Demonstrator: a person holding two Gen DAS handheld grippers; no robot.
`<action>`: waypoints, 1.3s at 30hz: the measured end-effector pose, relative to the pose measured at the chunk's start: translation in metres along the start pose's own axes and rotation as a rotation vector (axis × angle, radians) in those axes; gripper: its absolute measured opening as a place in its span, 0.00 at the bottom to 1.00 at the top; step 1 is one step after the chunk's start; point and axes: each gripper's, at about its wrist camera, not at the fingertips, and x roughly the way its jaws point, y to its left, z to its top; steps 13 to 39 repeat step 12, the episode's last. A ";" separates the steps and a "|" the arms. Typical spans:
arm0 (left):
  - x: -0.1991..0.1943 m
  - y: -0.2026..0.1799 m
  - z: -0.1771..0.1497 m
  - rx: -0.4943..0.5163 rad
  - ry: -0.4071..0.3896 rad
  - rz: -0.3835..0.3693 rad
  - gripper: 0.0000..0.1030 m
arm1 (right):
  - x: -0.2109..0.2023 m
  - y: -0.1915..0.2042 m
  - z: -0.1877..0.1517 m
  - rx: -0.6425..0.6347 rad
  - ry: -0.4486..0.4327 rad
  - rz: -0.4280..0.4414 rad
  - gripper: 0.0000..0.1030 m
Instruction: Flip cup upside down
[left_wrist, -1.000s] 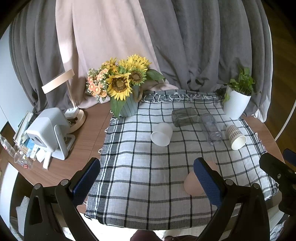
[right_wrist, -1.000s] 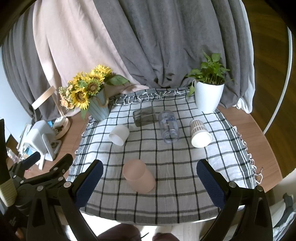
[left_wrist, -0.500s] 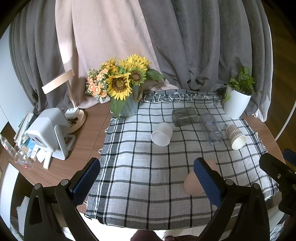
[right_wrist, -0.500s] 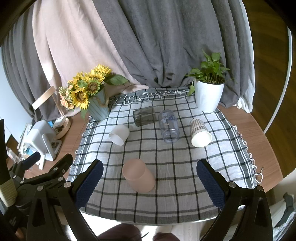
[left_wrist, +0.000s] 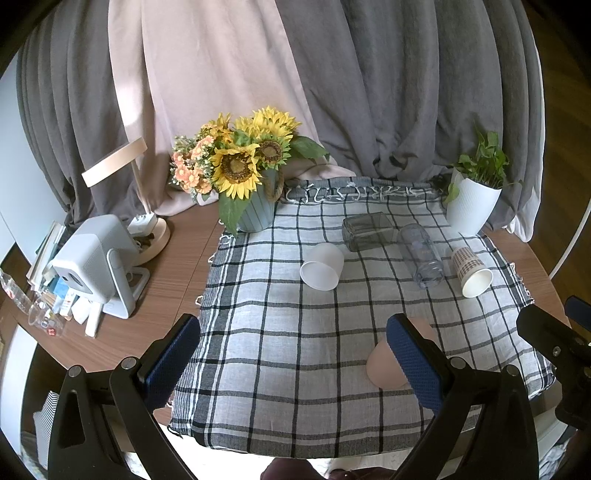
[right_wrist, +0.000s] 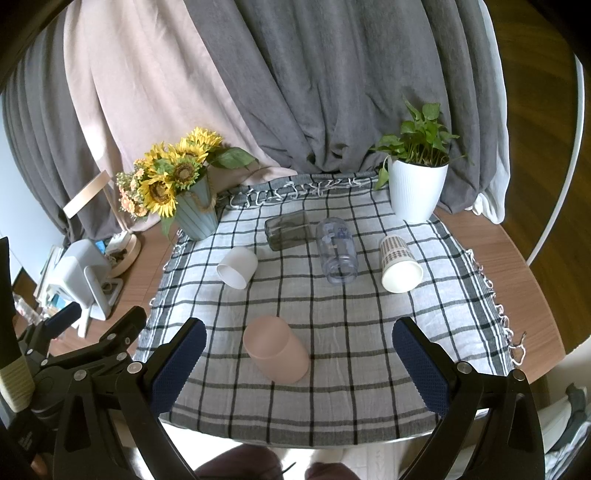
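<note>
Several cups lie on their sides on a checked cloth (right_wrist: 332, 325): a pink cup (right_wrist: 276, 349) nearest me, a white cup (right_wrist: 237, 266), a clear plastic cup (right_wrist: 337, 255), a dark glass (right_wrist: 289, 229) and a patterned paper cup (right_wrist: 399, 264). In the left wrist view the pink cup (left_wrist: 382, 365) is partly hidden behind my right finger; the white cup (left_wrist: 322, 266) lies mid-cloth. My left gripper (left_wrist: 293, 363) and right gripper (right_wrist: 299, 363) are both open and empty, held above the cloth's near edge.
A sunflower vase (right_wrist: 194, 214) stands at the cloth's back left, a white potted plant (right_wrist: 417, 192) at the back right. A white device (left_wrist: 98, 258), a lamp base (left_wrist: 153, 236) and clutter sit on the wooden table (left_wrist: 177, 280) at the left.
</note>
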 end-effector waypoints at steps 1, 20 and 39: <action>0.000 0.000 0.000 0.000 0.000 0.001 1.00 | 0.000 0.000 0.000 0.000 0.001 -0.001 0.99; 0.000 -0.001 0.001 -0.001 0.000 0.001 1.00 | 0.000 0.000 0.000 -0.002 0.001 0.001 0.99; 0.000 -0.001 0.001 -0.001 0.000 0.001 1.00 | 0.000 0.000 0.000 -0.002 0.001 0.001 0.99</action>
